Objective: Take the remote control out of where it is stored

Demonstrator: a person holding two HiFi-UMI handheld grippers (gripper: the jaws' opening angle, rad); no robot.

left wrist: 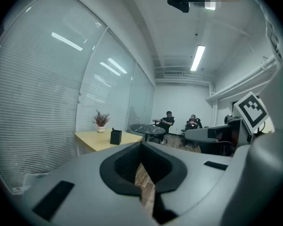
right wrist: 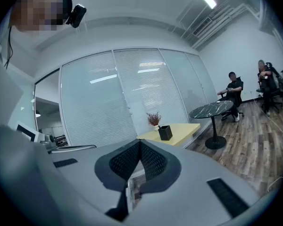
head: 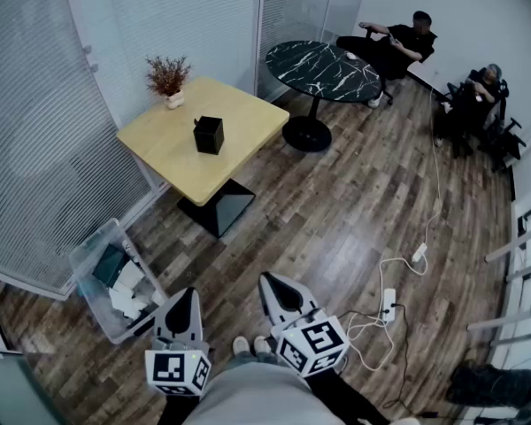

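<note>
We can't really pick out the remote itself. Something small pokes up from the black holder, but it's too tiny to call. The holder sits upright near the middle of the yellow table, with a little potted plant at the far corner by the blinds. Both claws are well apart from the table, low over the wood floor. The left gripper has its jaws pressed together with nothing in them, and so does the right gripper. A round black table stands further back.
</note>
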